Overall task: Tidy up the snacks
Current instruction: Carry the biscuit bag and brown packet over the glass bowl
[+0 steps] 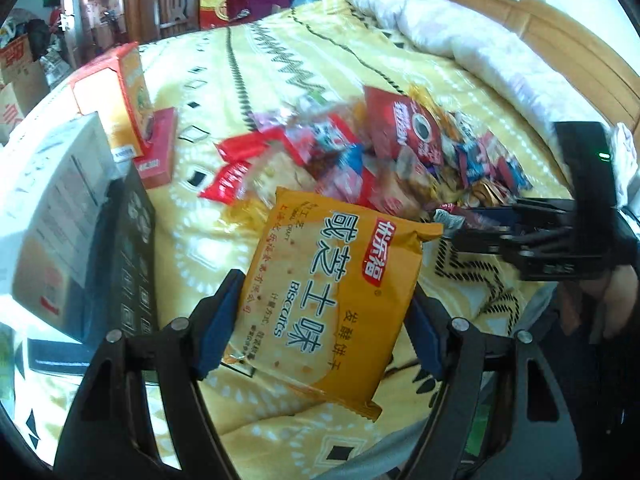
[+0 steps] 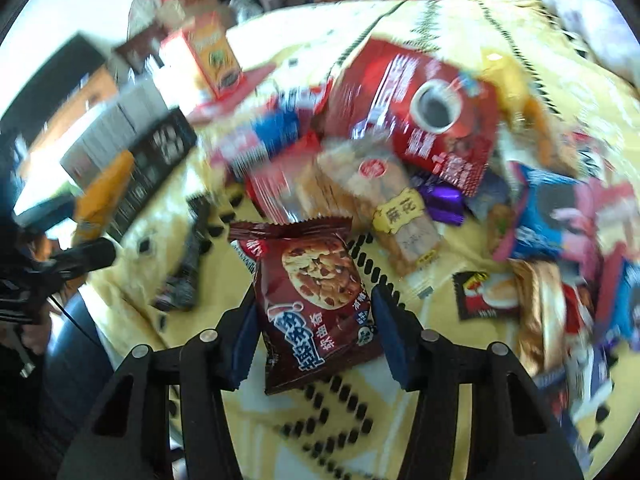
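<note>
The left gripper (image 1: pixel 320 320) clamps a yellow biscuit pack (image 1: pixel 324 300) across its width, lifted off the yellow bedspread (image 1: pixel 280 60). The right gripper (image 2: pixel 314 324) straddles a maroon cookie packet (image 2: pixel 316 300), its pads at the edges — whether they grip yet, I cannot tell. Slick film could slip free — dropping into the snack pile (image 2: pixel 420 140) beyond.

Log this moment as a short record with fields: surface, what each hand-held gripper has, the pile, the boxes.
surface: yellow patterned bedsheet
left hand-held gripper: closed on orange biscuit packet
right hand-held gripper: dark red cookie packet between its pads, which appear to touch it
pile: mixed snack wrappers, red coffee bag on top
boxes: orange carton standing on flat red box, at the left
</note>
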`<state>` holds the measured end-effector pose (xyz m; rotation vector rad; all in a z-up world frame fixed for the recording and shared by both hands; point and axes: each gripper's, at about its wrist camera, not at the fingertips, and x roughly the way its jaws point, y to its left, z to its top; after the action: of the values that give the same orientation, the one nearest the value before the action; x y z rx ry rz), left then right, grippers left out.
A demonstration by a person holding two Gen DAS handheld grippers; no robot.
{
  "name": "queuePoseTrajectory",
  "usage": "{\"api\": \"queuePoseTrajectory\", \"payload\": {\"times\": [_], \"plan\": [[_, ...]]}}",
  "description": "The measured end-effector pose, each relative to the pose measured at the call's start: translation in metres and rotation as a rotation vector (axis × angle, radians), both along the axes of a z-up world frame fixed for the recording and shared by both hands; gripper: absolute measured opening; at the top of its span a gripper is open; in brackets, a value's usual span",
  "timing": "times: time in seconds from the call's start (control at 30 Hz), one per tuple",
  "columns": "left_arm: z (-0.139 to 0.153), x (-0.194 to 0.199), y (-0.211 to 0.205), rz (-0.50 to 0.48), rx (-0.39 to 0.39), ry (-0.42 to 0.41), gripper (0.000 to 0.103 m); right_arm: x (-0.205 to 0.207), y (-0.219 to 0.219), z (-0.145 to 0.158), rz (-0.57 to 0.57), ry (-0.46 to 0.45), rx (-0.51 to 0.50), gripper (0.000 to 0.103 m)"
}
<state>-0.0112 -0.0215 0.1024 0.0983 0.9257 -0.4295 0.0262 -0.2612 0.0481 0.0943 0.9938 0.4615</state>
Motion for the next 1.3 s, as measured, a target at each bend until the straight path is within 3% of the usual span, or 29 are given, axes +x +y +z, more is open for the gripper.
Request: {"api": "queuePoseTrajectory", "payload": {"times": [0.13,0.2,0.33,0.43,0.47,0.5,0.63,0.7,0.77,1.0,1.03,1.07,1.1,1.13,1.3], "plan": [[0.017,0.0,0.005,0.034,-0.008,-0.043,0.076,-0.01,-0.009,0.03,-0.043,-0.072,0.023,0.055],[0.024,0.002,0.01,0.05,0.005,-0.065,0.076,-0.004,-0.005,0.044,-0.045,-0.097,0.019,0.043],[0.028,0.005,0.025,0.087,-0.019,-0.053,0.076,0.014,0.006,0.03,-0.002,0.008,-0.047,0.043],[0.023,0.004,0.033,0.115,-0.038,-0.017,0.076,0.006,-0.015,0.022,-0.094,0.029,-0.016,0.057],[0.021,0.004,0.034,0.118,-0.043,-0.007,0.076,0.001,-0.021,0.022,-0.129,0.024,-0.008,0.073],[0.02,0.003,0.034,0.121,-0.043,0.0,0.076,-0.003,-0.025,0.021,-0.149,0.017,-0.008,0.078],[0.018,0.0,0.031,0.109,-0.044,0.01,0.076,-0.016,-0.027,0.015,-0.129,0.016,-0.068,0.086],[0.016,-0.001,0.029,0.103,-0.05,0.019,0.076,-0.014,-0.027,0.006,-0.126,0.052,-0.068,0.093],[0.014,-0.002,0.027,0.101,-0.05,0.028,0.076,-0.006,-0.026,-0.006,-0.141,0.087,-0.082,0.094],[0.011,-0.002,0.018,0.088,-0.034,0.043,0.076,0.022,-0.021,-0.04,-0.174,0.148,-0.079,0.092],[0.01,-0.002,0.017,0.088,-0.033,0.043,0.076,0.022,-0.021,-0.041,-0.177,0.14,-0.088,0.09],[0.011,-0.002,0.017,0.086,-0.033,0.042,0.076,0.021,-0.023,-0.039,-0.183,0.128,-0.081,0.082],[0.01,-0.002,0.016,0.085,-0.032,0.04,0.076,0.019,-0.025,-0.037,-0.188,0.121,-0.068,0.066],[0.011,-0.002,0.015,0.086,-0.031,0.038,0.076,0.017,-0.029,-0.035,-0.195,0.117,-0.044,0.062],[0.016,-0.004,0.019,0.106,-0.024,0.009,0.076,-0.004,-0.034,-0.015,-0.208,0.057,-0.026,0.059]]}}
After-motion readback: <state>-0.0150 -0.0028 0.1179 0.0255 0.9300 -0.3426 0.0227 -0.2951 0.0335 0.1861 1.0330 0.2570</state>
